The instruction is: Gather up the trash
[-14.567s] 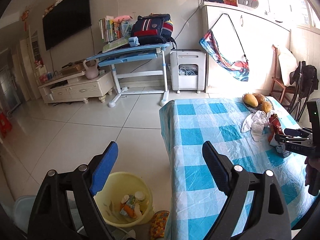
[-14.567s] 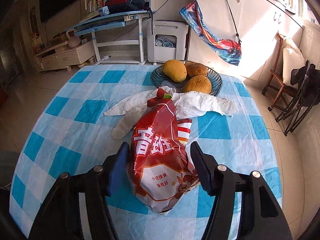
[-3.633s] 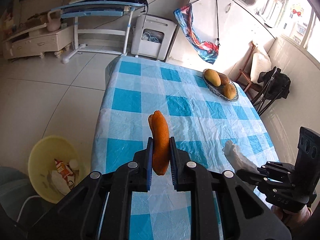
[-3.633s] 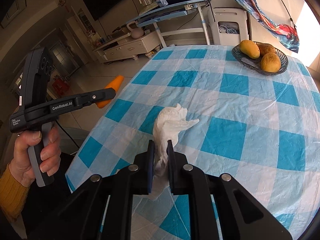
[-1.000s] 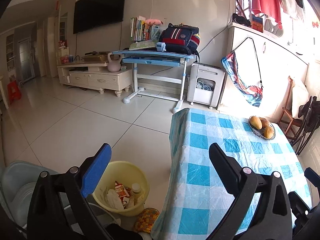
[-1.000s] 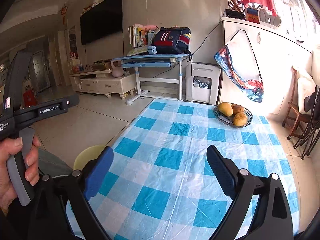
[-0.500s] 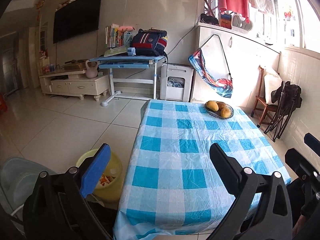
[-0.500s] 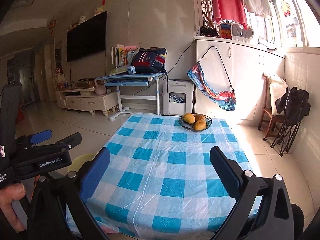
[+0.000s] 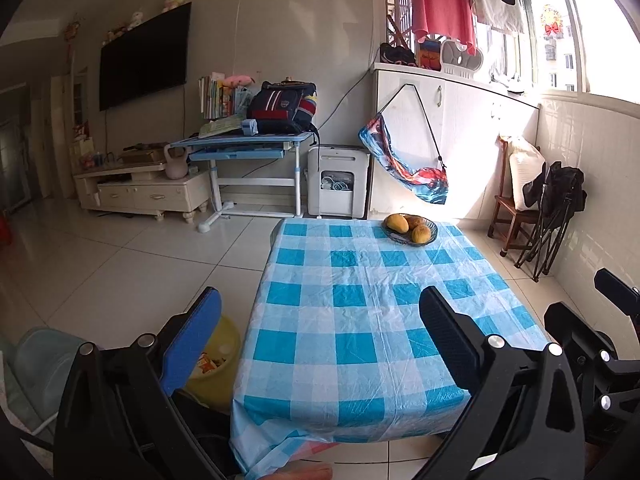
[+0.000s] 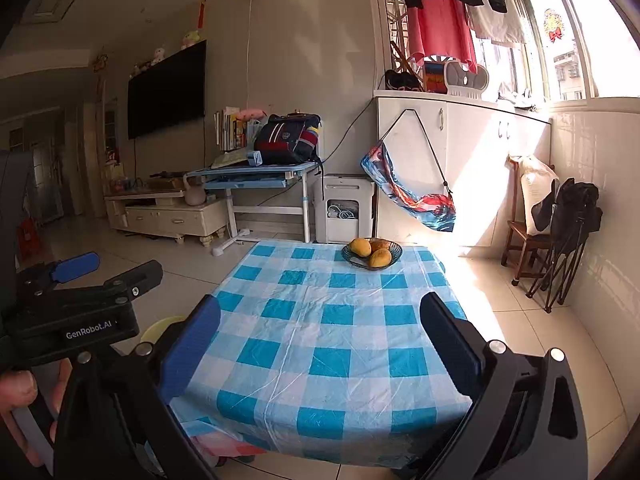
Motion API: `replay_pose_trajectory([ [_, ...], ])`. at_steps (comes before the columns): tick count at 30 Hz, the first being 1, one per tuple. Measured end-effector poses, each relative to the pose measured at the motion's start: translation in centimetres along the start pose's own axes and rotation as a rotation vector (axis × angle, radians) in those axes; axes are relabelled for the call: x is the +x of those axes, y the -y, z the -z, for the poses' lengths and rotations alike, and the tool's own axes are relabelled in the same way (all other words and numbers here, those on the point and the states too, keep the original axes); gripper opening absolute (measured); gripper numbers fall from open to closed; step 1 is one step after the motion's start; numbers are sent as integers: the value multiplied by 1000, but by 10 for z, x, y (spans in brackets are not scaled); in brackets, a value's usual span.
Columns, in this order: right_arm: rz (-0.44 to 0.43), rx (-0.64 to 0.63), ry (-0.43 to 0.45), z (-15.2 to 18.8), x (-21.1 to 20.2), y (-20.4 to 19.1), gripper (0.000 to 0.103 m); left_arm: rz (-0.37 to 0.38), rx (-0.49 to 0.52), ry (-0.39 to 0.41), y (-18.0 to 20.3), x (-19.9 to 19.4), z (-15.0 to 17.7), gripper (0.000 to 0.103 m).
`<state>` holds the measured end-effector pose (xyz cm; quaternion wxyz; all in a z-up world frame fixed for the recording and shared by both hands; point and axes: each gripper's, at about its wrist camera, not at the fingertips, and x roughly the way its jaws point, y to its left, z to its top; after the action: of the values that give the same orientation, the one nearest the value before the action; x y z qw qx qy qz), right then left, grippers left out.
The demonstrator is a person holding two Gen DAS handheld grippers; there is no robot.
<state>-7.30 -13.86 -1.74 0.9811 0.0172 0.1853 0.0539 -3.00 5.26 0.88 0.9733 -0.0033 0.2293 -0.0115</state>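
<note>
The left gripper (image 9: 316, 336), a black two-finger tong with blue pads, is standing with its jaws spread wide and nothing between them, and the right gripper (image 10: 318, 338) of the same kind is gaping just as wide and is also holding nothing; both are hanging in the air before the near edge of the table and are touching no object. A hand (image 10: 18, 400) is holding the handle of the left tool, as the right wrist view is showing. Beyond the tongs, the blue and white checked plastic tablecloth (image 9: 360, 320) is lying bare of litter, and only the dark glass bowl of yellow mangoes (image 9: 410, 229) is sitting at the far end, which I am judging to be food and not trash. The trash is lying in the round yellow plastic bin (image 9: 218, 364) on the floor just beside the left side of the table, where some small wrappers are showing inside. Such wrappers are probably light, soft and a little slippery, so a pinch on a crumpled fold is holding better than one on a flat face. The collecting is looking finished to me.
</note>
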Motion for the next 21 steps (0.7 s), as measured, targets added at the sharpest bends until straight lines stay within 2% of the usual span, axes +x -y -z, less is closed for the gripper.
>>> replay_pose_trajectory([
  [21, 57, 21, 10, 1, -13, 15, 96, -27, 58, 8, 17, -21, -7, 96],
])
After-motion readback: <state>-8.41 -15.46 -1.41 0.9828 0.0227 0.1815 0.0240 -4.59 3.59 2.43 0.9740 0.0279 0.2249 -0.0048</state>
